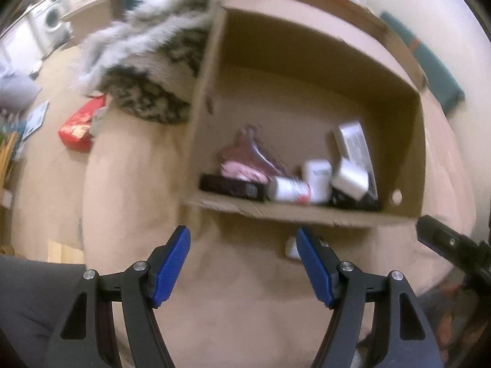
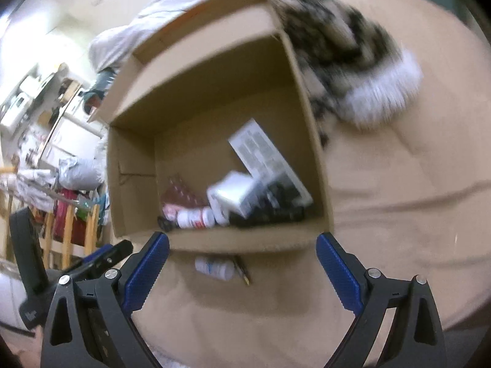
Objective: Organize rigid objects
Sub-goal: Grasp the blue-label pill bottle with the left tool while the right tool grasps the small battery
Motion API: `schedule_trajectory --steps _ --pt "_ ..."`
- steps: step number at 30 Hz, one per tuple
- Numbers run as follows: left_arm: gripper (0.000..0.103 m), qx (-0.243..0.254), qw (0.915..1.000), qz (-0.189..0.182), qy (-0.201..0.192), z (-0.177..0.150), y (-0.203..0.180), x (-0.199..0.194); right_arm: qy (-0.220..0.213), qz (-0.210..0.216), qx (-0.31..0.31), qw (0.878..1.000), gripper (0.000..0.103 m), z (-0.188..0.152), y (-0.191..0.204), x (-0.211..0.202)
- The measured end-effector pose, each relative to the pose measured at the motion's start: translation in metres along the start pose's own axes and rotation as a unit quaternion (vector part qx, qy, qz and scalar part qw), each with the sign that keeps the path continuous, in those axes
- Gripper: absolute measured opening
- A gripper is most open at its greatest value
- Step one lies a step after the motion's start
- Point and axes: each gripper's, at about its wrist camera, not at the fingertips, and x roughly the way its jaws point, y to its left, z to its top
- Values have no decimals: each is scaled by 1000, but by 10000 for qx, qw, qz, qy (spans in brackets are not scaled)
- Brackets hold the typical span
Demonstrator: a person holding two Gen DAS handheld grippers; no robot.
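An open cardboard box (image 1: 307,211) (image 2: 310,116) stands on a tan bed cover. Inside lie a white bottle with a red label (image 1: 290,190) (image 2: 196,217), white cartons (image 1: 353,144) (image 2: 267,156), a pink packet (image 1: 245,159) and dark items. A small white bottle (image 2: 214,268) (image 1: 291,249) and a thin pen (image 2: 242,271) lie on the cover just outside the box's near wall. My left gripper (image 1: 244,260) is open and empty, short of the box. My right gripper (image 2: 242,270) is open and empty, with the small bottle between its fingers' line.
A patterned fluffy blanket (image 1: 147,70) (image 2: 346,61) lies against the box's side. A red packet (image 1: 78,125) lies on the floor at the left. A washing machine (image 1: 50,20) and wooden rack (image 2: 73,230) stand in the room beyond.
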Motion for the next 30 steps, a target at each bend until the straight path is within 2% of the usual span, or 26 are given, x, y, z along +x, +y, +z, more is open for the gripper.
schedule_trajectory --steps 3,8,15,16,17,19,21,24,27,28,29,30 --pt "69 348 9993 33 132 -4 -20 16 252 -177 120 9995 103 -10 -8 8" --pt "69 690 9959 -80 572 -5 -51 53 379 -407 164 9983 103 -13 -16 16" --pt "67 1075 9914 -1 743 -8 -78 89 598 -325 503 9964 103 -10 -30 28" --pt "62 1046 9918 -23 741 -7 -77 90 622 -347 483 9963 103 -9 -29 30" --pt "43 1007 9921 -116 744 -7 -75 91 645 -374 445 9962 103 -9 -28 31" --pt "43 954 9920 -170 809 -6 -71 91 686 -427 361 9961 103 -8 -25 35" --pt "43 933 9929 -31 742 -4 -64 88 749 -414 317 9958 103 -8 -23 39" --pt "43 711 9938 429 743 0 -42 83 908 -420 188 9948 102 -8 -17 51" --pt "43 371 9934 661 863 2 -18 83 1080 -525 -173 9926 102 -8 -3 65" --pt "43 197 9934 665 916 3 -9 83 1124 -602 -327 9913 97 -10 3 70" --pt "43 127 9933 661 944 4 -5 84 1212 -677 -503 9890 86 -11 9 77" --pt "43 96 9931 655 963 5 -3 85 1316 -724 -669 9864 81 -13 14 84"
